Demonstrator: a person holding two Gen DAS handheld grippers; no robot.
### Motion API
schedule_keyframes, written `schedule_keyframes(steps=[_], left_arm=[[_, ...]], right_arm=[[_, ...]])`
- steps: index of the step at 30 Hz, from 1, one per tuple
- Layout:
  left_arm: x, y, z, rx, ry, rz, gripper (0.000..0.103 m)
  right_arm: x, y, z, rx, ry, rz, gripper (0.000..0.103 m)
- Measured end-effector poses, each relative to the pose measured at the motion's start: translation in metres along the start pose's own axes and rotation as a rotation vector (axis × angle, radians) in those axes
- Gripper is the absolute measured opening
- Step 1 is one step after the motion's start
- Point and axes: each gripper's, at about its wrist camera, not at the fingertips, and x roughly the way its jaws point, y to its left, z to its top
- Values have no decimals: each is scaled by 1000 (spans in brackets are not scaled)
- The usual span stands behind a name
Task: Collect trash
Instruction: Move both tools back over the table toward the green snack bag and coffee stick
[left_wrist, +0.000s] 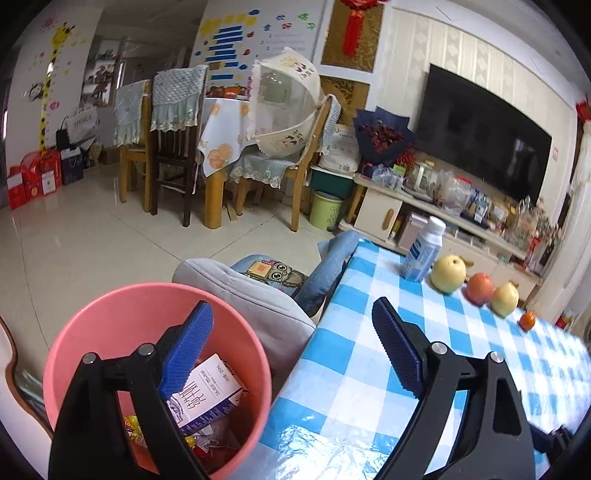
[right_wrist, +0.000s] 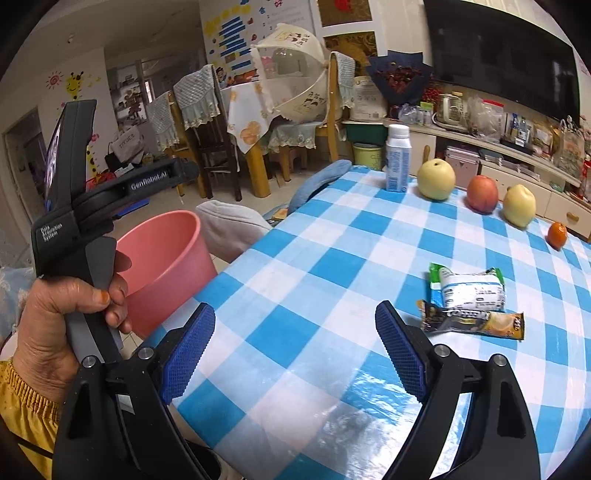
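A pink bin (left_wrist: 236, 354) stands on the floor left of the table and also shows in the right wrist view (right_wrist: 166, 251). It holds a white and blue carton (left_wrist: 210, 391) and bright wrappers (left_wrist: 195, 443). My left gripper (left_wrist: 291, 314) is open and empty, its left finger over the bin, its right over the table's edge. My right gripper (right_wrist: 295, 314) is open and empty above the checked tablecloth (right_wrist: 314, 258). A green and white wrapper (right_wrist: 469, 286) and a dark and yellow sachet (right_wrist: 472, 320) lie just right of its right finger.
A white and blue bottle (right_wrist: 397, 158), two pears (right_wrist: 436, 179), an apple (right_wrist: 482, 194) and a small orange (right_wrist: 557, 234) line the table's far side. A grey cushion (left_wrist: 255, 291) and blue cloth lie beside the bin. Chairs, a TV cabinet and a green bin stand beyond.
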Motion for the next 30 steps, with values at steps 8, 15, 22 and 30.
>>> schedule_keyframes(steps=[8, 15, 22, 30], left_arm=[[5, -34, -11, 100, 26, -4, 88], [8, -55, -22, 132, 55, -23, 88], [12, -83, -32, 179, 82, -50, 88], [12, -114, -46, 234, 116, -96, 88]], right_arm=[[-9, -25, -4, 26, -8, -33, 90], [-17, -45, -8, 33, -15, -66, 90], [-24, -62, -12, 36, -22, -95, 91], [-31, -80, -18, 23, -26, -143, 91]])
